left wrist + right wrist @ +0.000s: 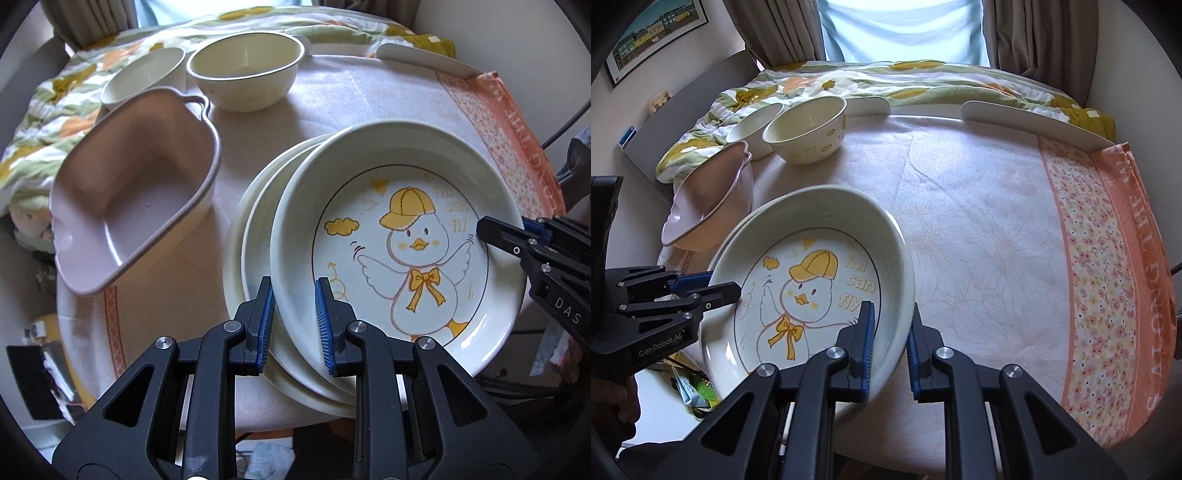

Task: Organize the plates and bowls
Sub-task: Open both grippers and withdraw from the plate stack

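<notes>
A cream plate with a yellow-capped duck [406,229] [812,288] lies slightly tilted on top of two plain cream plates [251,236]. My left gripper [293,288] [720,284] is shut on its near-left rim, one pad inside the plate and one outside. The right gripper [891,314] [506,227] is shut on the opposite rim in the same way. At the back left are a pink heart-shaped dish [140,184] [709,206], a cream bowl [245,70] [807,129] and a smaller white bowl [144,77] [753,125].
The dishes sit on a table under a pale floral cloth [979,240] with an orange border [1108,258]. A flowered quilt [923,81] lies on a bed behind the table. The plate stack hangs close to the table's near edge.
</notes>
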Action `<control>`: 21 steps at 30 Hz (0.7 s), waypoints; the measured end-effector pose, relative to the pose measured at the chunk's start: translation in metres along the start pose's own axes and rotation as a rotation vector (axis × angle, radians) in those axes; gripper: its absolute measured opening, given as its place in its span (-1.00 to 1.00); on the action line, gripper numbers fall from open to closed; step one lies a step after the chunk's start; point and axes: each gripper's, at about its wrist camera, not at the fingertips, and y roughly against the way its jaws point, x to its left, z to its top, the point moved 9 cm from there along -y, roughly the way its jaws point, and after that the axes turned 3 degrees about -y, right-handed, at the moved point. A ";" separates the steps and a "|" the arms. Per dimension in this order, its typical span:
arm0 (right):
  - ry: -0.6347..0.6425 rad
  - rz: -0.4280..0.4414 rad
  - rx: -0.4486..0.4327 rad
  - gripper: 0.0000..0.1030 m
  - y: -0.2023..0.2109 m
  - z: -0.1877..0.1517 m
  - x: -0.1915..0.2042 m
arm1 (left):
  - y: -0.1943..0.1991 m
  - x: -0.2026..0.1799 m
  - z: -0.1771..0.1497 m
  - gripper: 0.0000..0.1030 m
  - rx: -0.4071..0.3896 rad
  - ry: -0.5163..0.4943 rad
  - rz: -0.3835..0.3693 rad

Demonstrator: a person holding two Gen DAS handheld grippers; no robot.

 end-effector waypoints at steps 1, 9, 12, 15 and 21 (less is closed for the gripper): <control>0.006 -0.005 0.000 -0.71 0.000 0.000 0.000 | -0.001 -0.001 0.000 -0.62 0.001 -0.015 0.019; 0.041 -0.050 0.006 -0.71 -0.001 0.000 0.001 | 0.001 -0.007 0.005 -0.61 -0.014 -0.115 0.171; 0.073 -0.078 0.005 -0.71 -0.002 0.000 0.002 | 0.002 -0.008 0.006 -0.61 -0.021 -0.142 0.215; 0.079 -0.079 0.008 -0.71 -0.003 0.000 0.002 | 0.007 -0.009 0.007 -0.61 -0.044 -0.199 0.311; 0.110 -0.095 0.007 -0.71 -0.006 0.001 0.008 | 0.009 0.000 0.009 -0.61 -0.046 -0.168 0.295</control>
